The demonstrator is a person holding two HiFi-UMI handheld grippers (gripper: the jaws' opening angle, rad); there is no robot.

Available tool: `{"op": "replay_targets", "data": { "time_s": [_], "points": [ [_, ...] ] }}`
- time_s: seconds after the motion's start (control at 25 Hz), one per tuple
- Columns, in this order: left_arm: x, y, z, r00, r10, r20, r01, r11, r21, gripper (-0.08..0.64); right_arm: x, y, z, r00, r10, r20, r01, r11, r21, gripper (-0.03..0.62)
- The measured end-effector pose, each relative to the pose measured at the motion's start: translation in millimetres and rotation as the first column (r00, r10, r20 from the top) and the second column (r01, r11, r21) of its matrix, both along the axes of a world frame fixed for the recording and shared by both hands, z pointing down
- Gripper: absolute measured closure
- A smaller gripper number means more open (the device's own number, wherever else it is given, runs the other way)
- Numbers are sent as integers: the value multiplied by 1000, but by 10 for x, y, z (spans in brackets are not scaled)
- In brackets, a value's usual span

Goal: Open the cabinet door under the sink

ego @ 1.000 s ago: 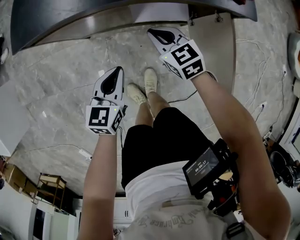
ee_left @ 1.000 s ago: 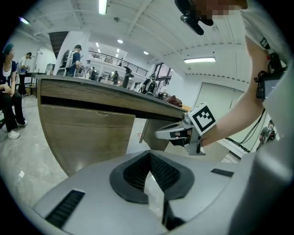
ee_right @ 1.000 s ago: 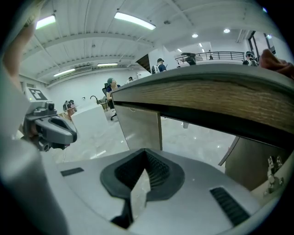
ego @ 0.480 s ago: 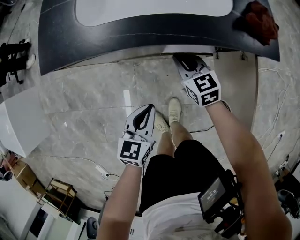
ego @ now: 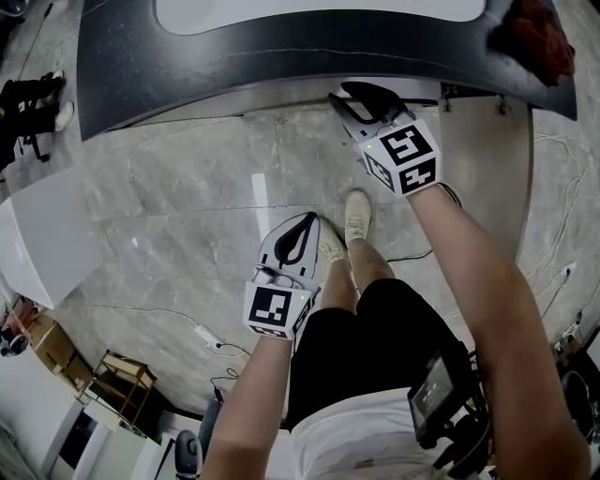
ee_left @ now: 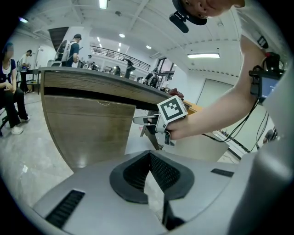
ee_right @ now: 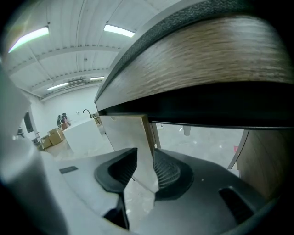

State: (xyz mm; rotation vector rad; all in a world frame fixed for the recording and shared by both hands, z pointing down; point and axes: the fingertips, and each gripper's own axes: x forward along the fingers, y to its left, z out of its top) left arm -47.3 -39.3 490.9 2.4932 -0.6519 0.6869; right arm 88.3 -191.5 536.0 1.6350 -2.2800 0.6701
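The dark countertop with its white sink runs across the top of the head view, and the wood-fronted cabinet stands below it. My right gripper is up under the counter's edge. Its jaws have just been opening, and they now stand apart on either side of the door panel's wooden edge, with the pads not pressing on it. To the right of that edge the cabinet is open and floor shows through. My left gripper hangs over the floor, shut and empty. It looks toward the right gripper.
A beige panel stands out from the cabinet at the right. A red cloth lies on the counter's right end. The wearer's shoes stand close to the cabinet. A white block and floor cables are at the left.
The right gripper has moved in under the counter's edge and its jaws have spread apart around the door's edge. The left gripper has stayed shut and hardly moved.
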Motion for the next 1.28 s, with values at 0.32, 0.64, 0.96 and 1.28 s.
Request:
{"op": "replay_targets", "data": {
  "time_s": [0.32, 0.64, 0.96, 1.28],
  "points": [
    [-142, -42, -37, 998, -59, -14, 59, 998, -5, 551, -58, -175, 53, 996, -76, -38, 76, 997, 5, 408],
    [-199, 80, 19, 999, -46, 12, 47, 999, -17, 551, -90, -323, 74, 994, -82, -66, 86, 994, 66, 443],
    [-175, 74, 8, 999, -42, 7, 42, 999, -23, 551, -173, -148, 109, 983, -153, -104, 159, 985, 60, 471],
    [-74, 137, -37, 1000, 4, 0, -4, 1000, -19, 551, -371, 190, 170, 963, -250, -105, 253, 967, 23, 492]
  ]
}}
